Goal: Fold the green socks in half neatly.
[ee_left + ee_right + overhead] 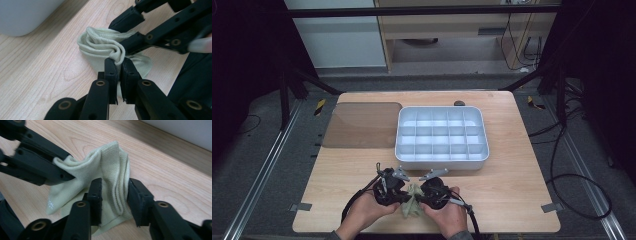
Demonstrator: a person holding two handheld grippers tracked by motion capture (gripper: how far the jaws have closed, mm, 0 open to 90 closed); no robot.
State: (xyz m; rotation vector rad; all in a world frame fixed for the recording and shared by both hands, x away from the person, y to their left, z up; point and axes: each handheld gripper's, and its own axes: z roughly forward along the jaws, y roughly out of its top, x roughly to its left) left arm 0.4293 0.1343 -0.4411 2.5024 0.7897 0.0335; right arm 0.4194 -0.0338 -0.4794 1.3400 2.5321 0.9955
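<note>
A pale green sock [412,202] is lying bunched on the table [512,195] near its front edge, between both tools. The left hand-held gripper [119,67] is pinching a fold of it, jaws nearly together. The right hand-held gripper [114,195] is bracketing the ribbed cuff, jaws standing moderately apart. A white compartment tray [442,162] is sitting just behind.

The high view is looking forward and down from above the person's side, taking in the whole table [512,150]. Each gripper view is peering along its own jaws, very close (nearly at wood level), and both are sharing the sock [105,45] [110,177].
</note>
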